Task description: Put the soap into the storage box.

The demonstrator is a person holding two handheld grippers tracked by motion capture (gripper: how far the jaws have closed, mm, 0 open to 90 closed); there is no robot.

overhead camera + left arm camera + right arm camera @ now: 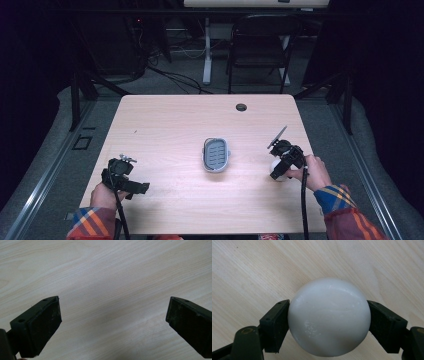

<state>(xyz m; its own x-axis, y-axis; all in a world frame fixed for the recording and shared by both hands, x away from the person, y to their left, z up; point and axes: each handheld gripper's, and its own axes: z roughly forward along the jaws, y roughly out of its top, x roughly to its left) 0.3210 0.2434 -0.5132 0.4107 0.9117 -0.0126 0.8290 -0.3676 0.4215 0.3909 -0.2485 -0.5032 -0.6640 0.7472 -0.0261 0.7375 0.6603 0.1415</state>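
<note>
A white, smooth, rounded lump sits between the two black jaws of my right gripper, which press on its left and right sides just above the wooden table. In the high view that gripper is at the table's right side, with a bit of the white lump showing beneath it. A grey oval dish with a slotted floor lies in the middle of the table, apart from both grippers. My left gripper rests near the front left; its jaws stand wide apart over bare wood, nothing between them.
The light wooden table has a round cable hole near its far edge. Beyond the table stand a dark folding chair and a white desk leg with cables on the floor.
</note>
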